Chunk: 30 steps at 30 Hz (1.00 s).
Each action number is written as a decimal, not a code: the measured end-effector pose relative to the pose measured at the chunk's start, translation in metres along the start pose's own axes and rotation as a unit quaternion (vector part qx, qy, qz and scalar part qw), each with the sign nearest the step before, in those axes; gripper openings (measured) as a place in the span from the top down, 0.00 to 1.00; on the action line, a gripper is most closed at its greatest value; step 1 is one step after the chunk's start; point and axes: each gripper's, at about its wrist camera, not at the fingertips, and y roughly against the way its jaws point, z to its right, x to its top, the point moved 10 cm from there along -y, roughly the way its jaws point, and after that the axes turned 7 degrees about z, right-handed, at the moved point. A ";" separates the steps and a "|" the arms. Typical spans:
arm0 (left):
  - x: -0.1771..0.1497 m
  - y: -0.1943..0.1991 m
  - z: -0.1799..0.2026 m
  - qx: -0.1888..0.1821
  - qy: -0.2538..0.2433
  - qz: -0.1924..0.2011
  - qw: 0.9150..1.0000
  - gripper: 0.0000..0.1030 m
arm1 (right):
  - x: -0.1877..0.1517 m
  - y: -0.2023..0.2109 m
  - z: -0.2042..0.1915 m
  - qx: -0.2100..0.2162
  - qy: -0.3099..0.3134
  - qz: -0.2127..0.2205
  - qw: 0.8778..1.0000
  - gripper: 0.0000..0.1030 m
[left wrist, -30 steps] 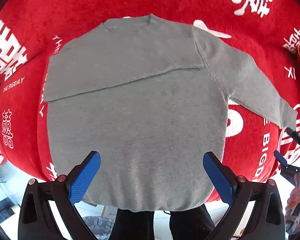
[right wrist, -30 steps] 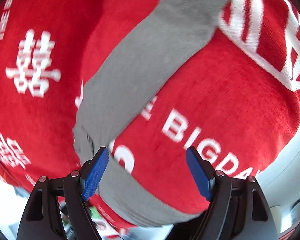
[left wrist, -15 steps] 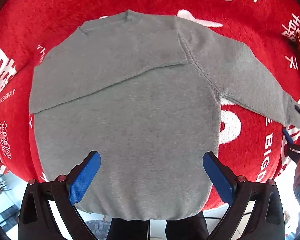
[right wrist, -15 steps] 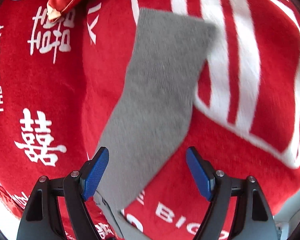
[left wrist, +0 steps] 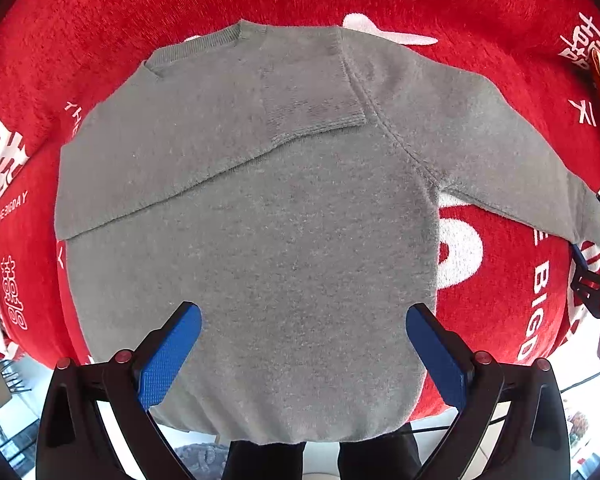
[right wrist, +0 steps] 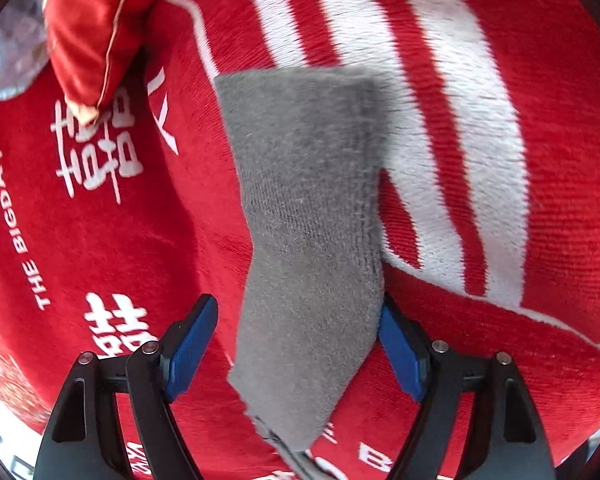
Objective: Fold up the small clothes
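A small grey knitted sweater [left wrist: 252, 240] lies flat on a plush red blanket with white lettering [left wrist: 100, 20], its hem toward the camera. One sleeve is already folded across the chest; the other, the outstretched grey sleeve [right wrist: 308, 208], still runs out over the blanket, cuff farthest from the body.

The main risk lies at that sleeve. The right tool [right wrist: 296, 344] straddles it with both blue pads clear of the knit, or at most one pad brushing its edge. Its jaws have just been closing a little but remain wide, and nothing is gripped. If they shut from here they may pinch the blanket's pile along with the sleeve, or catch only one edge, so the sleeve twists or drags the sweater's body out of square when lifted. The knit looks soft and limp, so a grasp far from the cuff would probably leave the end flopping and spoil the fold. The view is also slightly blurred, which makes the pad contact hard to judge.

The left tool [left wrist: 304, 356] hangs over the lower half of the sweater, looking straight down on it, jaws spread wide and empty, pads apparently above the fabric. The right tool slants down along the sleeve toward its cuff. A red satin cushion [right wrist: 96, 28] sits beyond, well apart.
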 end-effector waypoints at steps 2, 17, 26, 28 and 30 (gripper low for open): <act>0.001 -0.001 -0.001 -0.001 0.000 0.000 1.000 0.00 | -0.003 -0.003 0.003 0.002 -0.009 -0.013 1.000 0.64; 0.015 -0.008 -0.063 -0.026 0.027 0.030 0.999 0.00 | -0.114 -0.010 -0.149 0.212 0.114 -0.117 0.963 0.93; 0.010 -0.005 -0.177 -0.016 0.070 0.054 0.996 0.00 | -0.321 -0.047 -0.221 0.257 0.254 -0.257 0.896 0.93; 0.006 -0.006 -0.208 -0.011 0.090 0.058 0.994 0.00 | -0.378 -0.070 -0.217 0.235 0.298 -0.297 0.876 0.93; 0.003 -0.008 -0.238 -0.005 0.110 0.062 0.992 0.00 | -0.433 -0.096 -0.199 0.196 0.341 -0.334 0.856 0.93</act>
